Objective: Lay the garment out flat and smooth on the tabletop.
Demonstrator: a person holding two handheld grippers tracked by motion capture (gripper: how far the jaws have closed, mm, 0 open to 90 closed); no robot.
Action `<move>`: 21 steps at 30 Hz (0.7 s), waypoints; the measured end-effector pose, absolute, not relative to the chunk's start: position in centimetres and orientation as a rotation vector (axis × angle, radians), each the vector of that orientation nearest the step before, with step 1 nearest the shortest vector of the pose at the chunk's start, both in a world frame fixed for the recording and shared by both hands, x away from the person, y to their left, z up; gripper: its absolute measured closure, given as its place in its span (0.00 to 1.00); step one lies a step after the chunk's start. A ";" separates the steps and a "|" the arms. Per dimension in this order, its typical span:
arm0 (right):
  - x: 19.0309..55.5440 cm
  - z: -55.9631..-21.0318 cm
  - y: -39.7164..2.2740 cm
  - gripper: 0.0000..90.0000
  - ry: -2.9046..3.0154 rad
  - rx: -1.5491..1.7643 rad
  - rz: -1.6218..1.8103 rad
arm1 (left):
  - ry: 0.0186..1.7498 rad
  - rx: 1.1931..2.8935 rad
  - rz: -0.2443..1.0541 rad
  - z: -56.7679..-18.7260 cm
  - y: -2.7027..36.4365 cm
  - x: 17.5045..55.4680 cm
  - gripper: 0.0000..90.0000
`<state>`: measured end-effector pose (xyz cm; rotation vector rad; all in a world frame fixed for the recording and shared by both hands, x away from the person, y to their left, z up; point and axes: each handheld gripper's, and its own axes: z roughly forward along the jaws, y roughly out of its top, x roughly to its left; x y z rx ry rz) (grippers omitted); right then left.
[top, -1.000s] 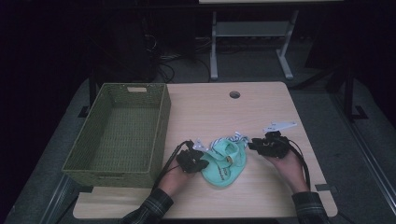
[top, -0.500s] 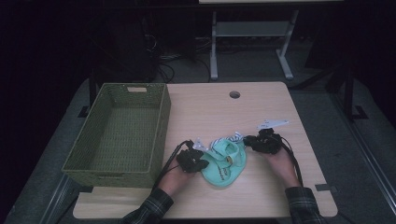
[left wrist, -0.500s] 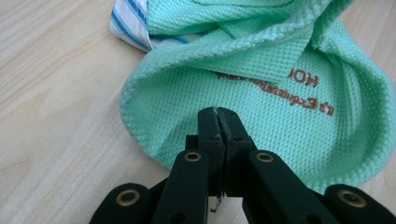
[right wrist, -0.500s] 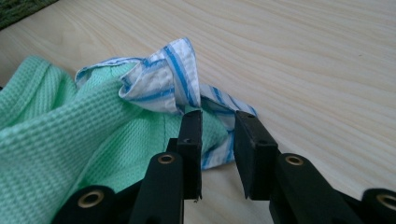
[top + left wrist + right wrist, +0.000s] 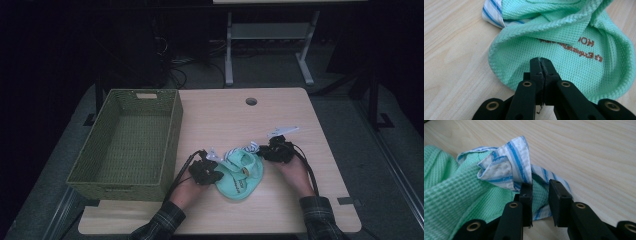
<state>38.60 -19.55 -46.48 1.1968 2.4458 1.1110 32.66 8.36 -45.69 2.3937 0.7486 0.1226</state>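
Fingers (image 5: 541,65) of the left gripper (image 5: 206,171) are clamped on the green bib (image 5: 241,174), while the right gripper (image 5: 540,192), jaws closing and still parted around the striped edge (image 5: 509,167), should pinch it firmly before lifting.

The right tongs (image 5: 267,150) now sit closer to the mint-green waffle-knit bib (image 5: 242,175), having come in leftward and a little lower from where they were a second ago in the high view. Their jaws have just been closing, and now the blue-and-white striped cloth edge (image 5: 541,192) of the bib lies between them with a gap left on one side. The person's right hand (image 5: 295,170) comes in with them.
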 end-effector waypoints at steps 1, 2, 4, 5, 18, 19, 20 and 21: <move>38.5 -46.5 -19.4 0.81 2.452 1.205 1.104 | 0.748 2.394 0.124 -45.7 8.3 32.6 0.98; 38.5 -46.6 -19.4 0.82 2.456 1.199 1.097 | 0.749 2.392 0.127 -45.7 8.3 32.6 0.98; 38.6 -46.9 -19.4 0.86 2.468 1.168 1.074 | 0.747 2.393 0.127 -45.7 8.3 32.6 0.98; 38.5 -46.9 -19.3 0.87 2.472 1.169 1.056 | 0.747 2.392 0.125 -45.7 8.3 32.6 0.98; 38.1 -45.9 -19.9 0.99 2.437 1.114 1.071 | 0.748 2.394 0.129 -45.7 8.3 32.6 0.98; 38.1 -45.8 -20.0 0.99 2.426 1.123 1.071 | 0.748 2.394 0.129 -45.7 8.3 32.6 0.98; 38.1 -45.7 -20.2 1.00 2.419 1.119 1.072 | 0.748 2.396 0.131 -45.7 8.3 32.6 0.98; 38.1 -45.6 -20.4 1.00 2.414 1.125 1.071 | 0.748 2.396 0.131 -45.7 8.3 32.6 0.98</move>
